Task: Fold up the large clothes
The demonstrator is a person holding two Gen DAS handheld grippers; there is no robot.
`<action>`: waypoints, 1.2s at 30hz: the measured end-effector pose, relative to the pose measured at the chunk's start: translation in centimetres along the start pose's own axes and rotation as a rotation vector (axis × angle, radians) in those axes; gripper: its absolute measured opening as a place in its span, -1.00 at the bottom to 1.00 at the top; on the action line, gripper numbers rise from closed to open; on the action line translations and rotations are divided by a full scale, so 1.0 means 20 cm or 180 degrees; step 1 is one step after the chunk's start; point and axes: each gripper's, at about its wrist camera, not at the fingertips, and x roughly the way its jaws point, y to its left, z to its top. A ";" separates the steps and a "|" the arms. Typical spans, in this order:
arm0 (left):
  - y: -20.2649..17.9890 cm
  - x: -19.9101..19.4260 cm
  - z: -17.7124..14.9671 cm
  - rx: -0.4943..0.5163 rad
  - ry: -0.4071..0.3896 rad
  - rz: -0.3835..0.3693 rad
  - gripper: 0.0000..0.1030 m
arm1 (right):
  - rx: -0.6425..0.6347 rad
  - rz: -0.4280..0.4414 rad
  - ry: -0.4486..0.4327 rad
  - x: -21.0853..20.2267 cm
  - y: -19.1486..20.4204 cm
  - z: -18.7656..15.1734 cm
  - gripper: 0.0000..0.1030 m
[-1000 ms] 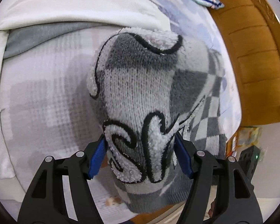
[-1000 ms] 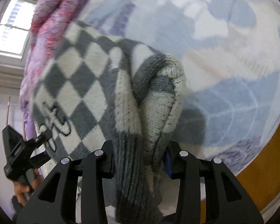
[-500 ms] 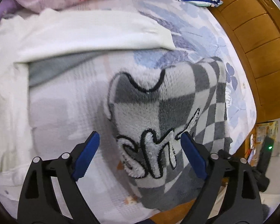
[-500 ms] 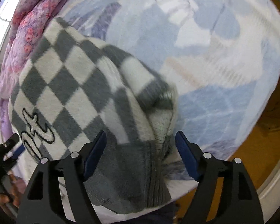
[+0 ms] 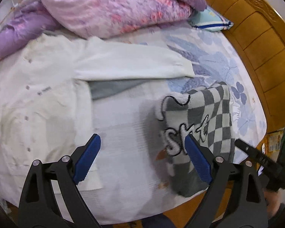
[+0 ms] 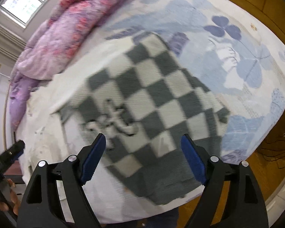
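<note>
A grey-and-white checkered knit sweater (image 5: pixel 205 125) with black-outlined lettering lies folded near the front right edge of the bed; it fills the middle of the right wrist view (image 6: pixel 153 102). My left gripper (image 5: pixel 142 157) is open and empty, above the white cloth left of the sweater. My right gripper (image 6: pixel 142 157) is open and empty, just above the sweater's near edge. The right gripper also shows at the right edge of the left wrist view (image 5: pixel 264 161).
A white buttoned garment (image 5: pixel 38 104) with a long sleeve (image 5: pixel 131 66) is spread over the bed's left. A purple-pink quilt (image 5: pixel 104 7) is heaped at the back. A teal pillow (image 5: pixel 210 20) lies by the wooden headboard (image 5: pixel 256 38). The bed's front edge is close.
Both grippers have let go of the sweater, opened wide and drawn back. The sweater now lies flat and folded on the bed.
</note>
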 end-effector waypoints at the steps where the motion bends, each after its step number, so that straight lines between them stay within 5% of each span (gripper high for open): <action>1: 0.04 -0.06 -0.01 0.0034 -0.0046 0.0054 0.76 | -0.0023 0.0012 -0.0033 -0.03 0.06 -0.02 0.51; 14: 0.59 -0.89 -0.22 0.0176 -0.0583 0.0342 0.81 | -0.0359 0.0317 -0.0506 -0.54 0.83 -0.35 0.56; 21: 0.81 -1.26 -0.33 -0.0163 -0.0798 0.0563 0.83 | -0.0941 0.0570 -0.0484 -0.77 1.23 -0.46 0.57; 23: 0.85 -1.35 -0.38 -0.0341 -0.0845 0.0603 0.83 | -0.1154 0.0647 -0.0522 -0.83 1.32 -0.49 0.74; 36: 0.67 -1.71 -0.65 -0.0691 -0.1045 0.0784 0.85 | -0.1783 0.0595 -0.0606 -1.11 1.31 -0.65 0.82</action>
